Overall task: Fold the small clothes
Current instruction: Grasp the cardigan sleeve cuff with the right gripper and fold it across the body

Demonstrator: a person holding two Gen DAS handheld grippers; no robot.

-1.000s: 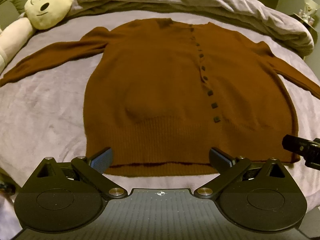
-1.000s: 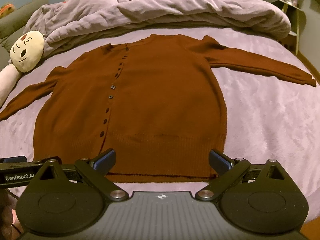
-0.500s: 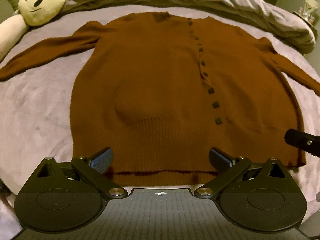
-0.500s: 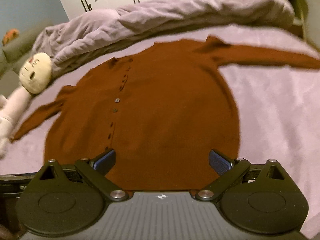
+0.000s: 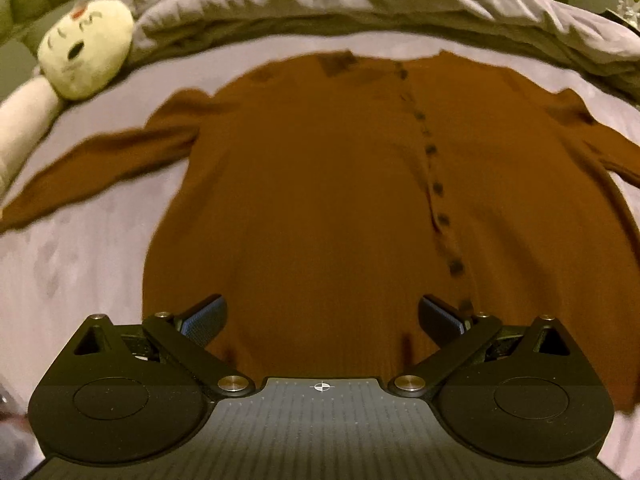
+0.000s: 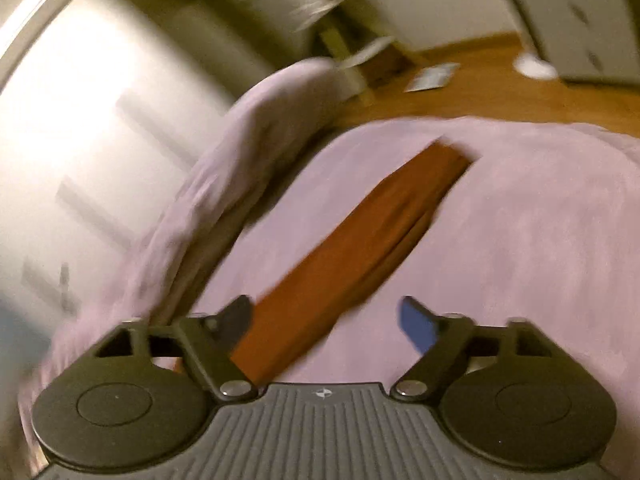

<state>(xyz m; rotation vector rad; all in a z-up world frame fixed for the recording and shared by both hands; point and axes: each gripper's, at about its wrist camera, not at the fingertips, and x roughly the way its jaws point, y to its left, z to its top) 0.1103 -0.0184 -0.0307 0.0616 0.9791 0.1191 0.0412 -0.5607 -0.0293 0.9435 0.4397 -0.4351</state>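
A brown buttoned cardigan [image 5: 320, 200] lies flat on the purple bed sheet [image 5: 80, 248], sleeves spread to both sides. My left gripper [image 5: 320, 320] is open and empty over the cardigan's lower hem. In the blurred right wrist view, the cardigan's right sleeve [image 6: 360, 248] runs diagonally away across the sheet toward its cuff. My right gripper [image 6: 324, 322] is open and empty above the near part of that sleeve, its left finger [image 6: 234, 320] over the sleeve's edge.
A cream plush toy [image 5: 86, 48] lies at the far left by a bunched grey duvet [image 5: 360, 4] along the back. The right wrist view shows the duvet [image 6: 224, 168], a white wardrobe [image 6: 80, 120], wood floor [image 6: 480, 96] and the bed's edge.
The left gripper has moved forward over the hem. The right gripper has swung right, from facing the cardigan's body to facing along its right sleeve. Both stay open.
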